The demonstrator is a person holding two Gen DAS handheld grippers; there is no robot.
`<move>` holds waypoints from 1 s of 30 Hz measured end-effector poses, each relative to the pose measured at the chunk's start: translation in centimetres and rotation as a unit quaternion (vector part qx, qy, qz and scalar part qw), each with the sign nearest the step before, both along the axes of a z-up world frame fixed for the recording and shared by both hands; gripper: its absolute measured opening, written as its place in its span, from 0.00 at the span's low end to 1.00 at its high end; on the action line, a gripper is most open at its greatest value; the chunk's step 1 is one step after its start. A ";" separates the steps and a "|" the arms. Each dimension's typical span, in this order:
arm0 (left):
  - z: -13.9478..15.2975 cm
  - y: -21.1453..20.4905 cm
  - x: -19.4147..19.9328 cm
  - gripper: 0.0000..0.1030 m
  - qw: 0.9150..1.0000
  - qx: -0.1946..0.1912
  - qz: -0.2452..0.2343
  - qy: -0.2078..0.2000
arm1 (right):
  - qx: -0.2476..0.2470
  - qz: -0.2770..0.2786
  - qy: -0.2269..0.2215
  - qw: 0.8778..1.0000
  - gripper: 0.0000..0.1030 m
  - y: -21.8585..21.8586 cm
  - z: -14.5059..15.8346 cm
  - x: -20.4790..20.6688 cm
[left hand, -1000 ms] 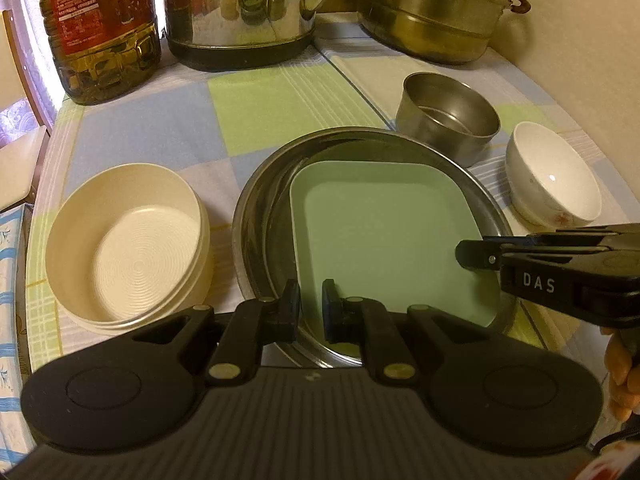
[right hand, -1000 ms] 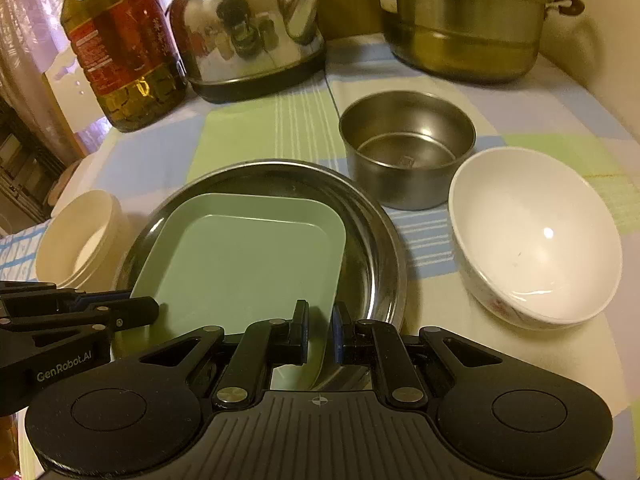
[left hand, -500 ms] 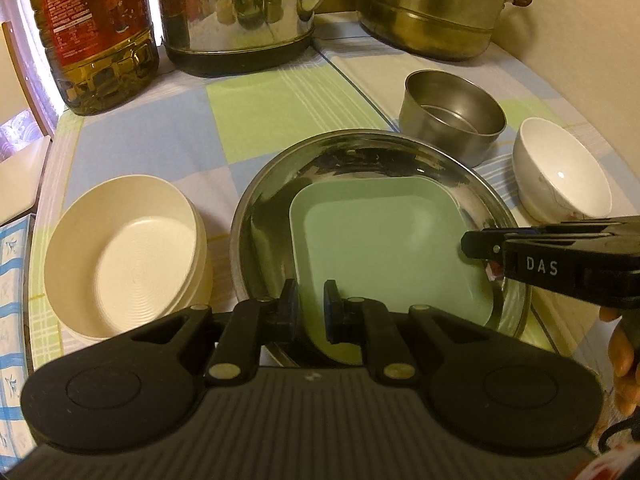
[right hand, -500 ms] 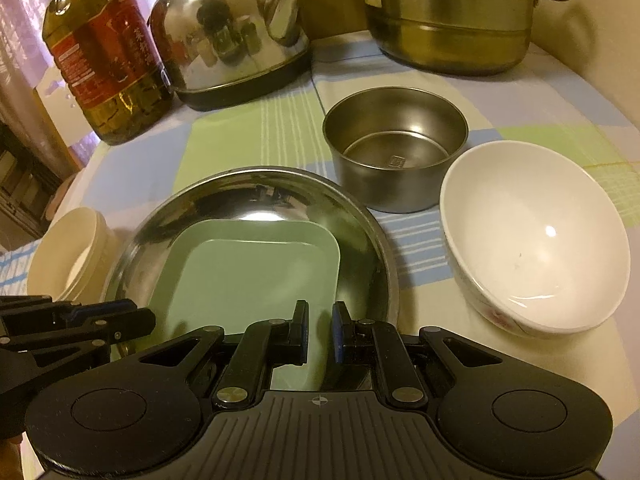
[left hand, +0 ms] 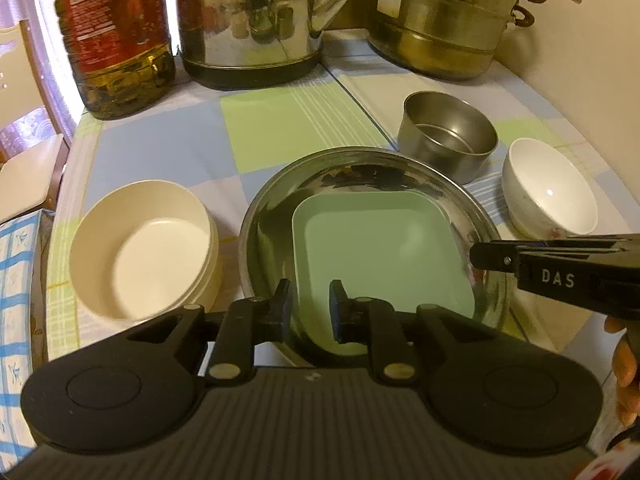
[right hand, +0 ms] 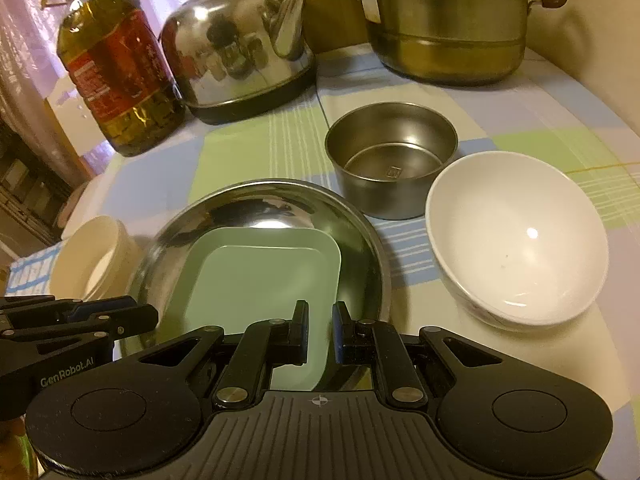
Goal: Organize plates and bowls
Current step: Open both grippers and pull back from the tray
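Above the near rim of the steel plate [left hand: 486,226], my left gripper [left hand: 310,306] hangs with its jaws parted by a narrow gap and nothing between them, and my right gripper [right hand: 320,330] beside it shows the same: jaws slightly spread, pinching nothing. Just beyond both sets of jaws lies the green square plate [left hand: 380,256], nested flat inside the wide steel plate, toward its near side, so the two plates already make one stack on the checked tabletop [left hand: 280,120]. To the left of that stack, just beside it, stands the cream bowl [left hand: 140,248], which looks like more than one bowl nested together, though I cannot tell how many. To the right, the white ceramic bowl [right hand: 516,236] sits alone and upright, and behind it, close by, the small steel bowl [right hand: 392,156] sits alone too, just off the far rim of the steel plate. Farther back, along the wall, stand the oil bottle [right hand: 116,76], the kettle [right hand: 240,56] and the steamer pot [right hand: 448,28], none of them part of the sorting. By my reading the plates are done and the bowls are only partly gathered: the white bowl and the steel bowl are not yet stacked with anything, and my right jaws are nearest to them for the next pick.
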State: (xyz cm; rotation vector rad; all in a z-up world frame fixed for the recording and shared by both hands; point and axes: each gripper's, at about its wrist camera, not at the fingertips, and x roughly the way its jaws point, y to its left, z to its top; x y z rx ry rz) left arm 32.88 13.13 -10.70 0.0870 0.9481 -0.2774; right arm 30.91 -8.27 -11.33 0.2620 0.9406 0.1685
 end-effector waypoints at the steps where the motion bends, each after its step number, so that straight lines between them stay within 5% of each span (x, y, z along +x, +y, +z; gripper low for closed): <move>1: 0.2 0.0 -0.3 0.20 1.000 -0.001 0.004 -0.001 | 0.006 0.002 0.001 1.000 0.12 -0.2 0.2 -0.3; 17: 2.9 0.7 -10.5 0.24 0.994 -0.009 0.105 0.011 | 0.049 0.075 0.002 0.996 0.12 -4.3 3.3 -8.4; 30: 3.4 -2.7 -19.6 0.24 0.984 -0.015 0.175 0.017 | 0.047 0.151 0.018 0.987 0.15 -8.4 3.4 -14.9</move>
